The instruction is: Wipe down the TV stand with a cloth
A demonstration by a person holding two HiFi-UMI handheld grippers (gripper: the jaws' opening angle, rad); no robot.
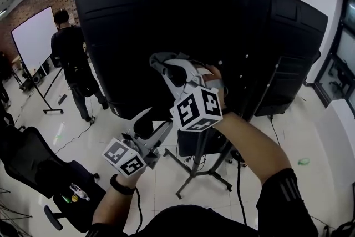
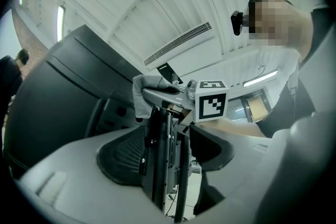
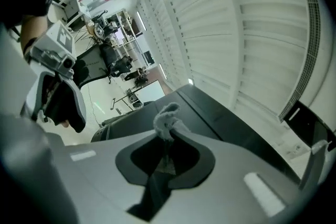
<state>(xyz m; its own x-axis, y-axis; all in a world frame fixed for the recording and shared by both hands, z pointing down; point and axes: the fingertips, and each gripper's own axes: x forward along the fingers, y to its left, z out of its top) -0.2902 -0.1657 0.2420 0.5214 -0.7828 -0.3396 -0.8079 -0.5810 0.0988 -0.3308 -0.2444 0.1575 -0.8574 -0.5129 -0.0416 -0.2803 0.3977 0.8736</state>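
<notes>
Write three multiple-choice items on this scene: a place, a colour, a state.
1. Where stands the person in black clothes? A beside the white board; B on the office chair; C seated on the floor.
2. The large flat TV panel is what colour? A white; B black; C red.
3. The right gripper is: A wide open; B shut on a sponge; C shut on the crumpled grey cloth.
Key: A, the head view shows them together at left; B, it is black throughout; C, cloth sits pinched between its jaws.
</notes>
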